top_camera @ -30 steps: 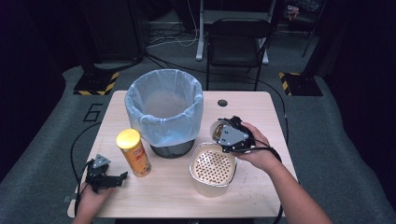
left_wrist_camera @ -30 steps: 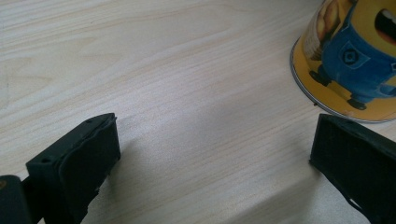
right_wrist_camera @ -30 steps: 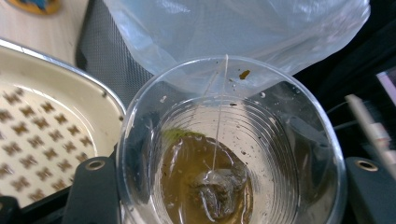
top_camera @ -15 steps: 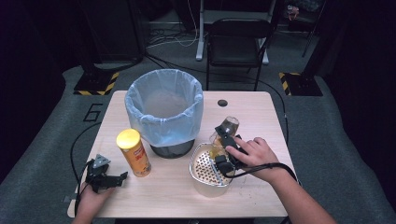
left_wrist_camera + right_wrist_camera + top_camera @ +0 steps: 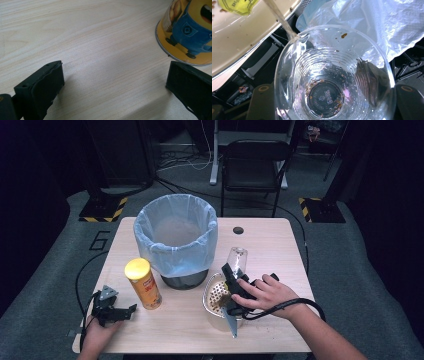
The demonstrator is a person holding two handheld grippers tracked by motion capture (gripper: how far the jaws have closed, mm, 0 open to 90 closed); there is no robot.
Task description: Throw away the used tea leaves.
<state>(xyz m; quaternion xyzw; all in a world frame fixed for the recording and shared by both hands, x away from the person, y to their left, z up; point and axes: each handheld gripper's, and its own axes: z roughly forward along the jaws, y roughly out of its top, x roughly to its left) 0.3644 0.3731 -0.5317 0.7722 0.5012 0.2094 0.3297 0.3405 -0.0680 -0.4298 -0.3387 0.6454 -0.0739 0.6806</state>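
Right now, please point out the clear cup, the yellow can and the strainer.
clear cup (image 5: 329,100), right gripper view, inside bottom.
yellow can (image 5: 146,290), high view, side wall.
strainer (image 5: 216,296), high view, perforated floor.

can (image 5: 189,30): cut by frame edge | strainer (image 5: 214,296): partly behind hand (image 5: 265,294)

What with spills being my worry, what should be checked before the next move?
1. Right gripper shut on clear plastic cup: ok.
2. Cup drained: not ok, a thin stream runs from its rim.
3. Stream lands in cream perforated bowl: ok.
4. Bin lined with a blue bag upright, mouth open: ok.
5. Left gripper open on the table, apart from the yellow can: ok.
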